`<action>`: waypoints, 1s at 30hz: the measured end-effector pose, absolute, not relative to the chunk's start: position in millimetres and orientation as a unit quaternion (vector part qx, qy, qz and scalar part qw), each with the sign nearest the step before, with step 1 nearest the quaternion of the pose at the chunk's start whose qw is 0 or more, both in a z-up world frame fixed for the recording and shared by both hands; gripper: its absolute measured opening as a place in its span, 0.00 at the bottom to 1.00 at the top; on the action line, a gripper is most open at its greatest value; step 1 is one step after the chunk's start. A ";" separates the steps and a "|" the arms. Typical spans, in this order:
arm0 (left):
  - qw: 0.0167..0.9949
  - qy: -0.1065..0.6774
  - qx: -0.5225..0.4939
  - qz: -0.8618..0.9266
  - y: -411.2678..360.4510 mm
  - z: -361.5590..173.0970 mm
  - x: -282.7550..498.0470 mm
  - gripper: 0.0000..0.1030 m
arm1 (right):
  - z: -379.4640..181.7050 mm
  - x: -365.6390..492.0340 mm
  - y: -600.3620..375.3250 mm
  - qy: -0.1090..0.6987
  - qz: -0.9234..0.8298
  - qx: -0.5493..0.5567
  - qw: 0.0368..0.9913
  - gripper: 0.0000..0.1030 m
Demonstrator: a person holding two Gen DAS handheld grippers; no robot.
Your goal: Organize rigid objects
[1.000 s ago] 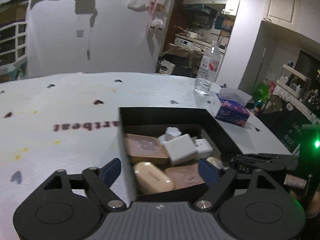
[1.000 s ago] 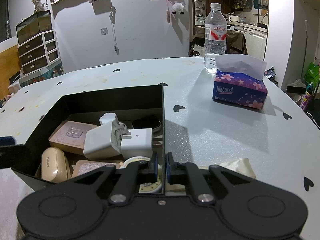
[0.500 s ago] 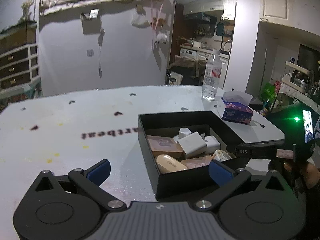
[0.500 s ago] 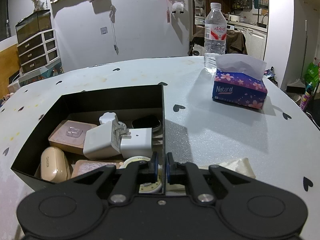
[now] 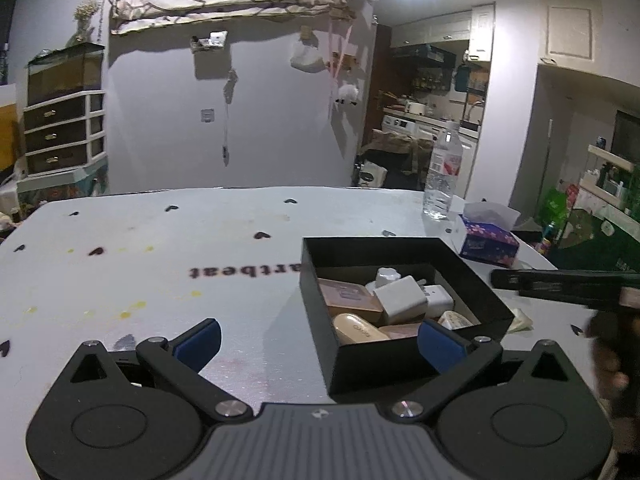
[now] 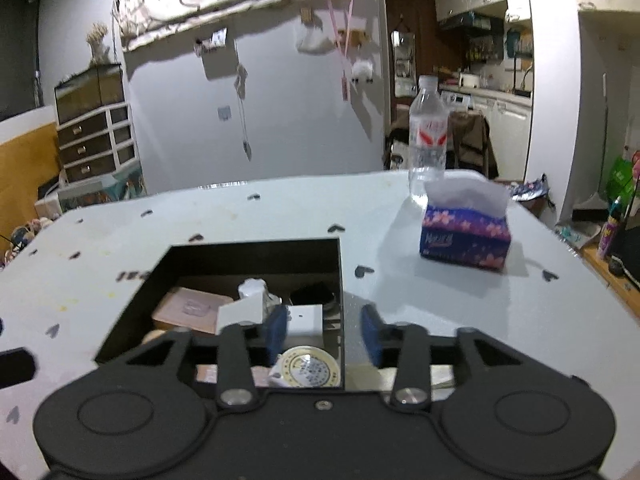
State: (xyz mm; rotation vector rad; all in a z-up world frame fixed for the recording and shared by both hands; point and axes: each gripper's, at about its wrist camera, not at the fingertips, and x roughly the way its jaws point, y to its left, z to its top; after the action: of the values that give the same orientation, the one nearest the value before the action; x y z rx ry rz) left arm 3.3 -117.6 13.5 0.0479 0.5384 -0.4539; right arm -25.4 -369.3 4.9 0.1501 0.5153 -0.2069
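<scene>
Both grippers free of any load at this point. Left gripper (image 5: 318,338) spread as wide as it goes, blue fingers (image 5: 199,338) empty, hovering over bare desk (image 5: 160,280) just beside the near left corner of the black box (image 5: 400,364). Right gripper (image 6: 323,332) with jaws opening, straddling the box's right wall; no pad pressing on that wall, nothing gripped.

Already lying in the box: two white chargers (image 5: 402,298), a pinkish flat case (image 5: 348,296), a beige earbud case (image 5: 358,328), a round gold-rimmed tin (image 6: 306,368) in the near right corner, a dark round item at the back, too shadowed to name. Packed close, some overlapping. Well apart on the desk: tissue pack (image 6: 466,238) and water bottle (image 6: 428,140) at the far right. Crumpled pale scrap (image 5: 520,318) just outside the box's right wall.

Judged as a release and retreat, with the sorting apparently near done. To do it well:
- Finish opening before lifting, so neither pad drags the thin wall or tips the box.
- Rise straight up, clear of the rim, then draw back.
- Keep the left away from the corner; no nudging.
- Check for loose rigid items outside; none plainly visible.
</scene>
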 end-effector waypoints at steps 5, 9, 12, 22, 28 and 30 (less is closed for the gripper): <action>0.943 0.257 0.031 -0.208 -116.3 13.8 0.7 1.00 | 20.7 -53.0 -355.9 0.239 -0.109 0.055 0.963 0.70; 0.942 0.258 0.030 -0.211 -116.2 13.3 -1.3 1.00 | 25.9 -75.4 -339.5 0.236 -0.107 0.024 0.966 0.78; 0.941 0.259 0.029 -0.216 -117.3 12.8 -4.3 1.00 | 30.6 -92.5 -332.7 0.223 -0.120 0.016 0.967 0.87; 0.944 0.259 0.040 -0.201 -114.5 13.0 -16.6 1.00 | 26.1 -107.2 -333.1 0.224 -0.140 0.038 0.964 1.00; 0.945 0.264 0.043 -0.191 -111.8 12.5 -19.5 1.00 | 20.3 -108.8 -333.6 0.229 -0.140 0.044 0.962 1.00; 0.944 0.266 0.043 -0.189 -111.6 12.3 -19.7 1.00 | 19.2 -109.2 -333.7 0.230 -0.140 0.044 0.962 1.00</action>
State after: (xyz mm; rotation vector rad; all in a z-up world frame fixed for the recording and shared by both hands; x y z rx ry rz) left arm -19.7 -111.6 12.3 0.0877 0.5413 -0.3859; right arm -109.2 -333.7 19.2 0.0901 0.4657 -0.2831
